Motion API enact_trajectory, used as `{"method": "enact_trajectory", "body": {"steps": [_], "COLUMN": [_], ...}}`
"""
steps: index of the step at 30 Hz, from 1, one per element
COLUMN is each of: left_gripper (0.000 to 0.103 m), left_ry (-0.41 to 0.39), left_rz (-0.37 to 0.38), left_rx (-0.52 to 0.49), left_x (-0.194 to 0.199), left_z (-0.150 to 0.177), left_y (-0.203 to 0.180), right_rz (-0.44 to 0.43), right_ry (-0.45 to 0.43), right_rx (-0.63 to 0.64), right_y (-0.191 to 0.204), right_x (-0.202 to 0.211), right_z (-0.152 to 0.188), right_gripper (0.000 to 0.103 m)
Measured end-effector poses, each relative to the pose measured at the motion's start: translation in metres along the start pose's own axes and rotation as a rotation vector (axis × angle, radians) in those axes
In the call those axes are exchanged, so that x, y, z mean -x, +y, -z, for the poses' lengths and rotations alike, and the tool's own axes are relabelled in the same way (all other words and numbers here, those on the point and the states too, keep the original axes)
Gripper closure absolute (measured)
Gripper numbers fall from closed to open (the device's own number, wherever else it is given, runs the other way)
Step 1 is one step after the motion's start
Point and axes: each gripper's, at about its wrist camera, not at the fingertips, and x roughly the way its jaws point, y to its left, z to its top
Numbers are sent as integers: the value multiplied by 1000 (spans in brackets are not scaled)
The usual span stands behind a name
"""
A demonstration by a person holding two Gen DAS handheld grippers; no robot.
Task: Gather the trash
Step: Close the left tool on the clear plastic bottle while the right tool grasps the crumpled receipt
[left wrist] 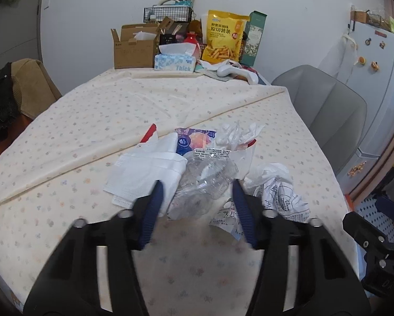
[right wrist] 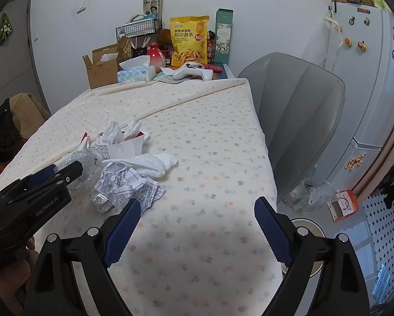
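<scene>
A pile of trash lies on the flowered tablecloth point(left wrist: 65, 137). In the left wrist view my left gripper point(left wrist: 198, 184) is open, its blue fingers on either side of a crushed clear plastic bottle point(left wrist: 210, 176). A white face mask point(left wrist: 144, 173) lies left of it, a purple snack wrapper point(left wrist: 194, 139) behind, a white paper cup point(left wrist: 243, 155) stuffed with tissue to the right, and crumpled printed paper point(left wrist: 278, 192) at right. My right gripper point(right wrist: 197, 202) is open and empty over bare cloth, right of the crumpled paper point(right wrist: 128, 184) and a white tissue point(right wrist: 154, 163).
A grey chair point(right wrist: 297, 121) stands at the table's right edge. The far end holds a cardboard box point(left wrist: 133, 50), tissue box point(left wrist: 175, 62), yellow chip bag point(left wrist: 224, 39) and white controller point(left wrist: 236, 72). A round bin point(right wrist: 306, 226) sits on the floor under my right gripper; a fridge point(right wrist: 368, 79) stands at right.
</scene>
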Motion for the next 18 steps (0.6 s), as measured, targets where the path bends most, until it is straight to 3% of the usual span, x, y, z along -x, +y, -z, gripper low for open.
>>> {"method": "enact_trajectory", "body": {"steps": [1,5,18], "left_gripper": [78,80,80], "left_ry": [4,-20,-6], "left_rz": [1,-40,-18], "left_rx": [5,20,63], "left_x": [-2,-1,-7], "left_z": [-1,-4,-2], "left_y": [1,7,28], "right_rz": [-2,-20,-85], "right_ry": [1,12,65], "right_rx": [4,19,76], "right_y": [1,10,49], "right_x": [-2,-9,-42], "right_z": [0,-3,-8], "right_gripper": [17,20,33]}}
